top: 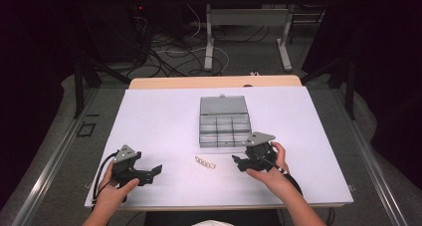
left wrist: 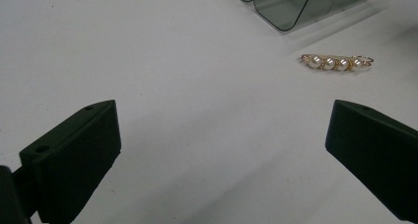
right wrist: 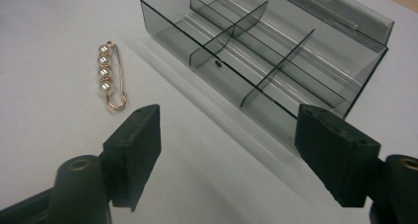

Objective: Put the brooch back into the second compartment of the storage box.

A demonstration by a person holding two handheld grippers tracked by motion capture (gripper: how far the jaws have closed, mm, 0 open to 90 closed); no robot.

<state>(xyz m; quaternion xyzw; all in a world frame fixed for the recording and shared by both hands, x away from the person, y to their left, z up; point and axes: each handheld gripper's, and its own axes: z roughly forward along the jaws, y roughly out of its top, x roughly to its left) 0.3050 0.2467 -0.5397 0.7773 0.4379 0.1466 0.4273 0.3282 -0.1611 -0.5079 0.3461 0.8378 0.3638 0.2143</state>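
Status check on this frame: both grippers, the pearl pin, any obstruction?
Left gripper open, empty. Right gripper open, empty, beside the pearl pin. Pin flat on table, untouched. Open organizer box behind; nothing blocking.

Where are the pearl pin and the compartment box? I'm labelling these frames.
pearl pin (right wrist: 109, 76), right gripper view, on the row of pearls.
compartment box (top: 224, 129), high view, on its divided tray.

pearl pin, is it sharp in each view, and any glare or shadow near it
High view: the pin is small and soft, its pearls barely separable, on an evenly lit white table. Left gripper view: crisp, faint shadow beneath. Right gripper view: sharp, small highlights on the pearls; the box casts a soft shadow toward it.
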